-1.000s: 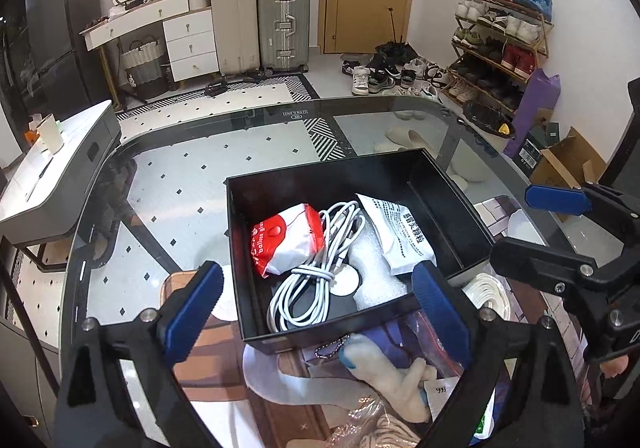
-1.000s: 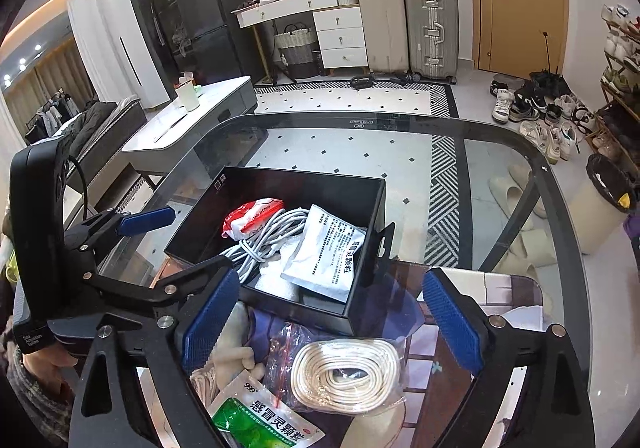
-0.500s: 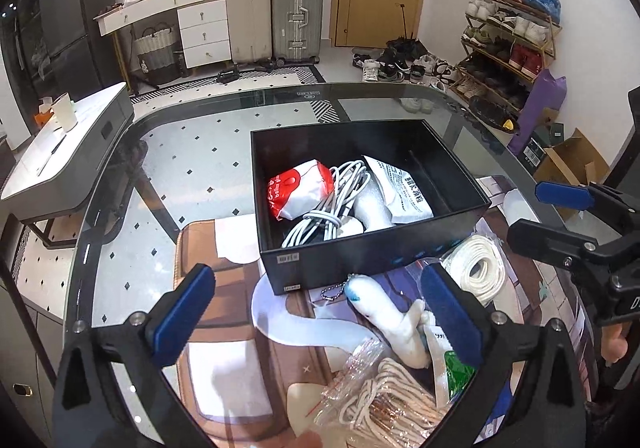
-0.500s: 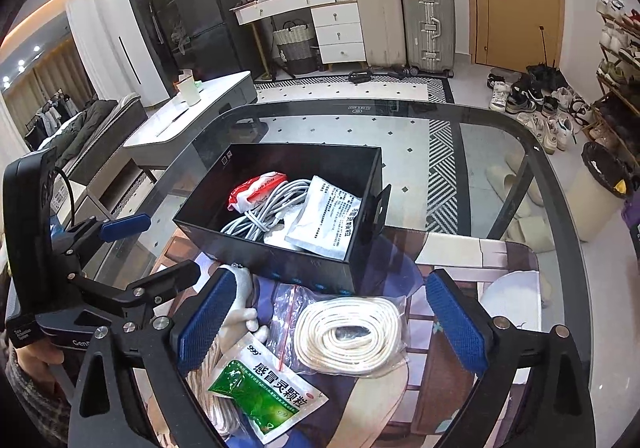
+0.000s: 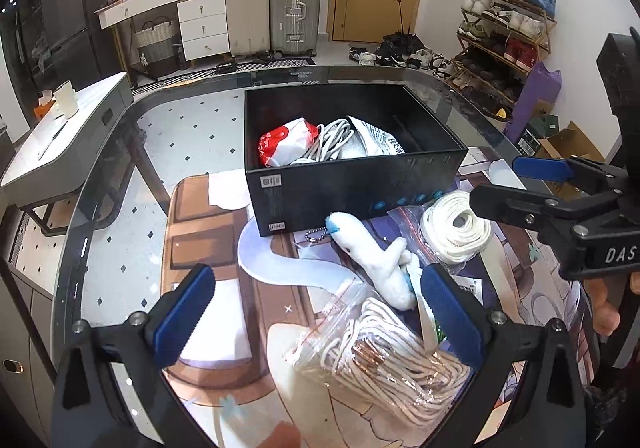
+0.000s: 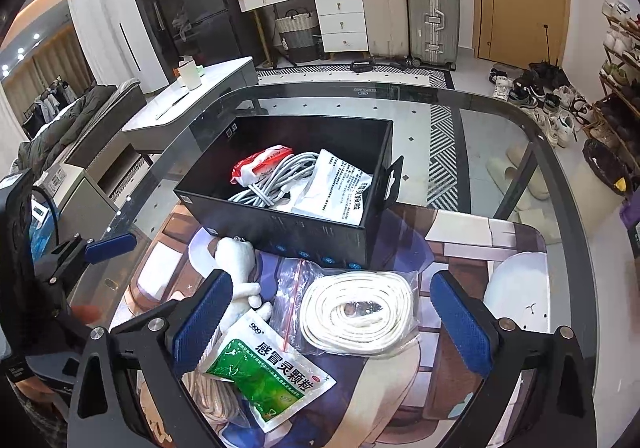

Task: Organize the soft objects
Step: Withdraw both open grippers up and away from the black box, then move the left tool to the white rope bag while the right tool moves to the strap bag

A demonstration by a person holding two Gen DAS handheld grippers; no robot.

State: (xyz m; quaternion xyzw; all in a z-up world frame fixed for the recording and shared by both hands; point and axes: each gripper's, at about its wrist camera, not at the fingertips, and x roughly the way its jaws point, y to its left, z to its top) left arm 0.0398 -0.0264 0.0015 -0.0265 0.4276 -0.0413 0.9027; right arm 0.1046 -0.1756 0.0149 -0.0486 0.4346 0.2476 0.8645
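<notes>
On a glass-topped table [image 5: 120, 175] covered in part by a printed cartoon mat [image 5: 208, 232], an open black rectangular cardboard box [image 5: 352, 183] is seen; inside it a red-and-white soft packet [image 5: 286, 139], a bundle of grey cable [image 5: 332, 137] and a white printed sachet [image 6: 340, 187] are lying together. Just in front of the box, on the mat, a white plush toy with a blue tip and a bead chain [image 5: 372, 252] is laid, and beside it a coil of flat white cord in a clear zip bag [image 6: 356, 314]. Nearer the cameras a bag of cream rope with copper-coloured ties [image 5: 384, 364] and a green-and-white medicine sachet [image 6: 272, 372] are found, the sachet lying partly over the plush toy's lower end. The left gripper [image 5: 316, 324] is held wide above the rope bag, nothing being pressed between its blue pads [image 5: 182, 314]. The right gripper [image 6: 332, 322] is hung over the coil of cord, its jaws opening and already wide; the coil is seen between them but is not touched by the pads.
</notes>
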